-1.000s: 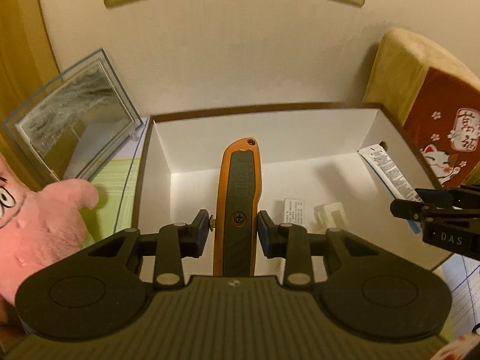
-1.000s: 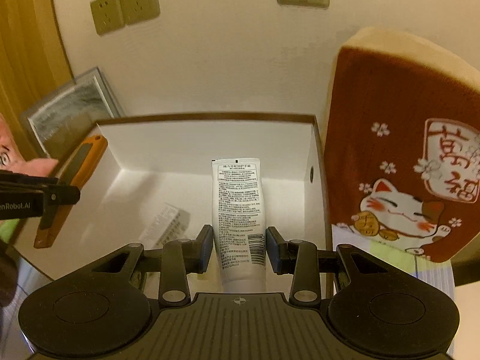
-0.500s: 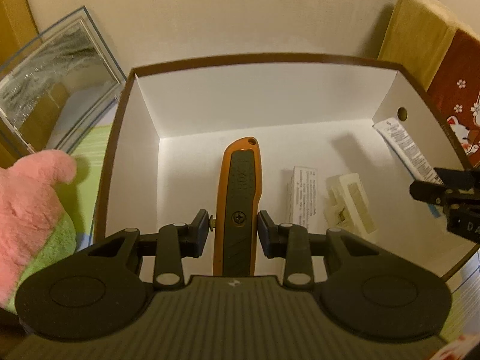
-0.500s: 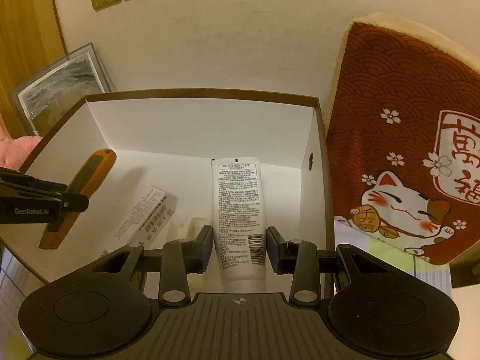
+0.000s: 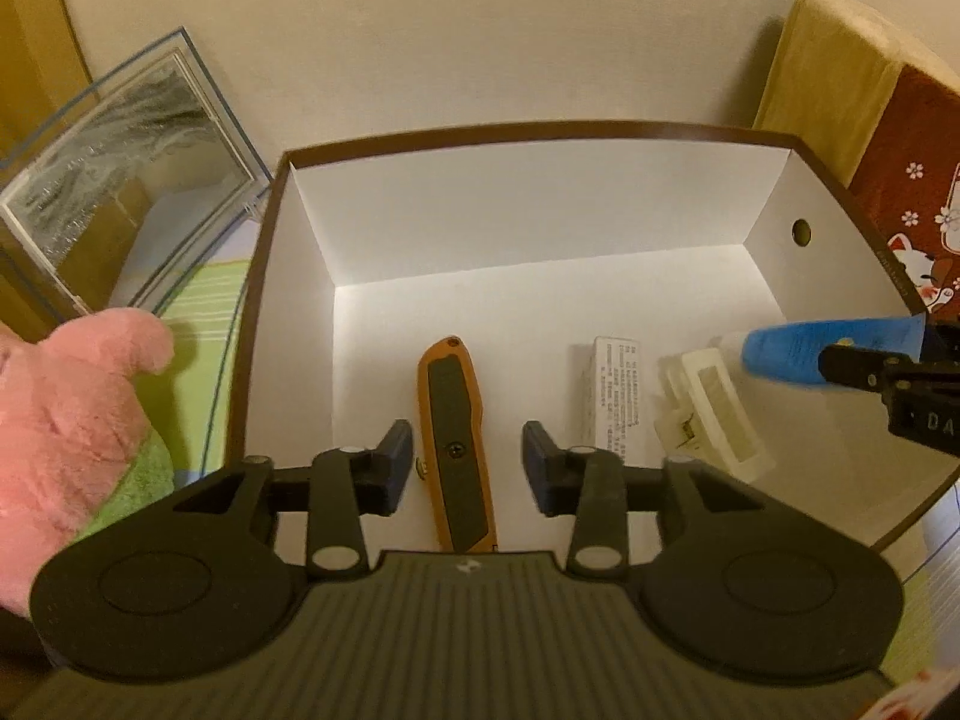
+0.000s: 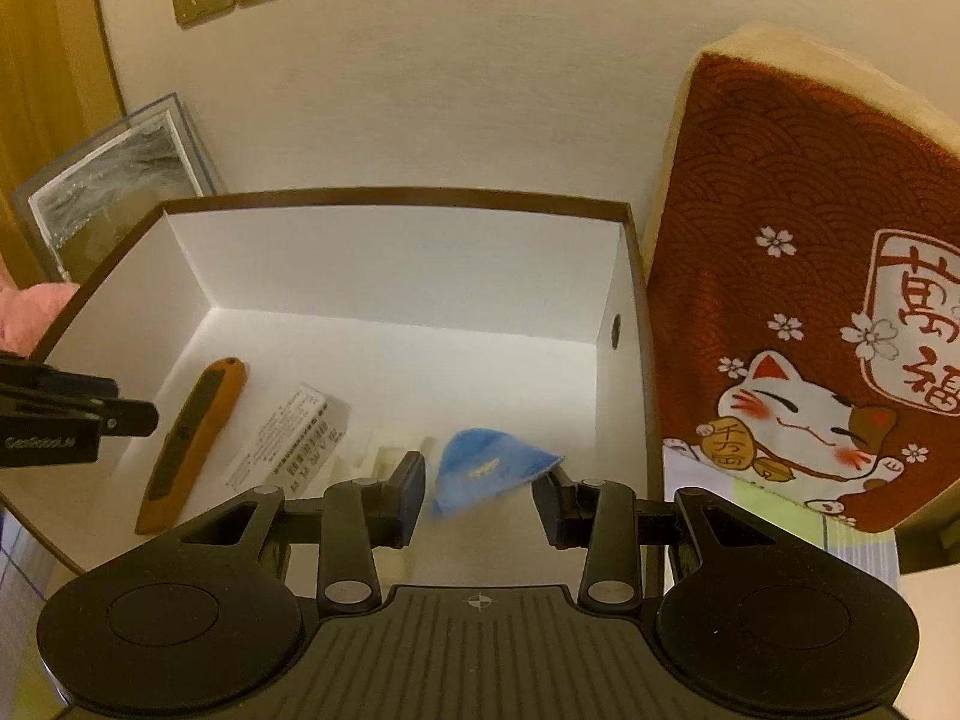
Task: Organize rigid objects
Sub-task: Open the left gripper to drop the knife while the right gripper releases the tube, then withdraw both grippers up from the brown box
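Orange and black, the utility knife lies on the white floor of the brown-rimmed box, between the spread pads of your left tool; its jaws are opening and neither pad touches the knife. Beside it in the box lie a small printed carton and a cream plastic piece. Your right tool is opening too, and the blue tube, blurred, sits between its jaws, no pad pressing on it; whether it rests on the box floor you cannot tell. A pink plush toy sits left of the box, a cat-print cushion right.
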Demonstrator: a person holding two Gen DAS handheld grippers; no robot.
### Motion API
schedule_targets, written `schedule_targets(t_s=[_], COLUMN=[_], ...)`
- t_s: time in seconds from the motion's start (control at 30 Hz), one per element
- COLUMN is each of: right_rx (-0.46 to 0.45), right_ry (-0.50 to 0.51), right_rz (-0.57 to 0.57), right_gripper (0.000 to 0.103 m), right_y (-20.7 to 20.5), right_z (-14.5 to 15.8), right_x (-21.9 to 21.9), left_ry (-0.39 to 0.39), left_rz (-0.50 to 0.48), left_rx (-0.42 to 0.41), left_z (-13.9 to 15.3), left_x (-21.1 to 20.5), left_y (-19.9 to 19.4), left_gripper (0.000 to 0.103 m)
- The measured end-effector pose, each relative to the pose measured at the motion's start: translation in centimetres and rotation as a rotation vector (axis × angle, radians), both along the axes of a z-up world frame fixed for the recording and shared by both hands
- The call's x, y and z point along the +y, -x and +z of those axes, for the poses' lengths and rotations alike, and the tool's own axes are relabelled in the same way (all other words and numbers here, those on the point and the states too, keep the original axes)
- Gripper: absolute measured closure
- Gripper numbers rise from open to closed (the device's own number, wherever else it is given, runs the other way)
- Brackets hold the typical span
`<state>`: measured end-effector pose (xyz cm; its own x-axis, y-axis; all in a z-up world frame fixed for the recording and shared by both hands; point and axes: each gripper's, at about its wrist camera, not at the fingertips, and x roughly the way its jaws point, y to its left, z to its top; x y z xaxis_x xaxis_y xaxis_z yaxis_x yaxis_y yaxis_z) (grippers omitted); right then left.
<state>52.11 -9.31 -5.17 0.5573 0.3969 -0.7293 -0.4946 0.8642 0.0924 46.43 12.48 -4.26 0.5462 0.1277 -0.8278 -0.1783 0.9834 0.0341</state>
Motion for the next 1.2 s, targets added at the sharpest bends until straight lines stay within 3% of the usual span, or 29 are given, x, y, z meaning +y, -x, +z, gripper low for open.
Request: schedule_targets(t_s=[0.13,0.2,0.57,1.2], right_rx=[-0.041,-0.050,-0.049,-0.001], right_ry=[-0.052,-0.068,-0.158,-0.283], right_rz=[-0.009,-0.014,-0.005,-0.024], right_gripper=[0.043,0.041,0.039,0.039], right_y=[0.9,1.3,5.2,14.3], right_z=[1.0,1.5,4.2,7.1], right_x=[-0.9,-1.3,-4.4,-8.9], left_ry=[-0.008,-0.004,0.014,0.062], left_rz=[-0.002,0.001,-0.013,0.006], left_rx=[-0.028,-0.046,-0.101,-0.163], left_z=[0.9,1.5,4.4,8.2], left_x=[-0.2,-0.3,-1.6,-4.2], left_y=[1.0,1.7,5.6,16.1], left_gripper=[0.056,0.055,0.051,0.049])
